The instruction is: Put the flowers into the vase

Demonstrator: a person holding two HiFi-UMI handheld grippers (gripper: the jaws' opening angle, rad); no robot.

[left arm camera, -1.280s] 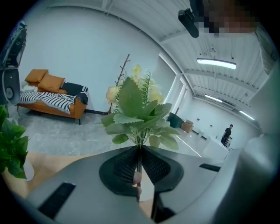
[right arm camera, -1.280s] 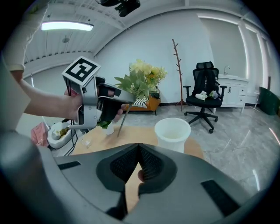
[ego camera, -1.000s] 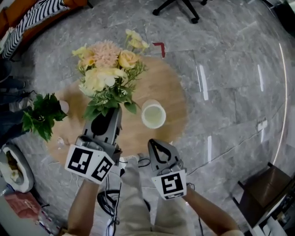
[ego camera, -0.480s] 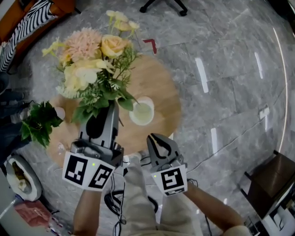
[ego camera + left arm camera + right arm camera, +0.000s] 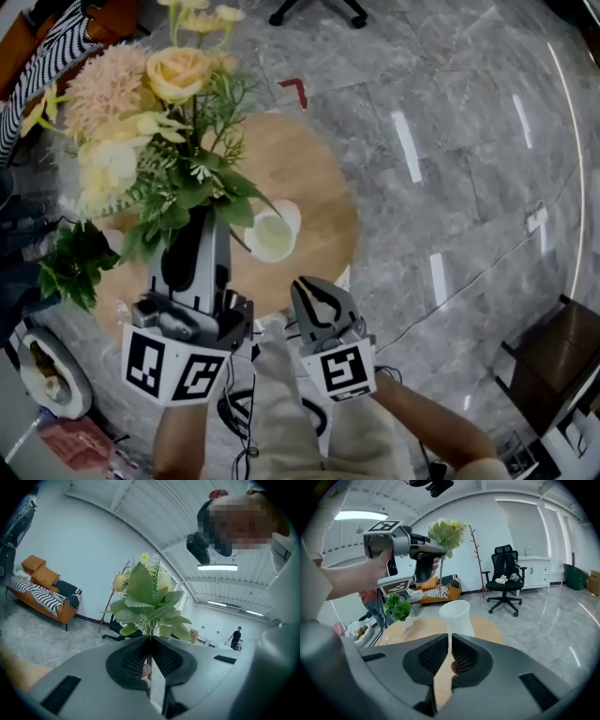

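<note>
So the left gripper [image 5: 207,217] was clamped on the stems of the flowers [image 5: 155,112], holding the bunch upright in the air over the left part of the table [image 5: 314,178]. There were pink, peach and pale yellow blooms on top, with a load of green leaves lower down, right above the jaws. The stems were thin, so the jaws sat almost together around them.

The vase [image 5: 272,234], white and open-topped, stood on the round wooden table just right of the bunch and lower than it. It looked empty from where I stood.

The right gripper [image 5: 312,289] hung at the table's near edge with its jaws pressed together on nothing, tilted down toward the vase.

A little plant [image 5: 67,267] sat at the table's left edge. The floor [image 5: 450,112] was grey marble, with a chair [image 5: 314,11] farther off.
</note>
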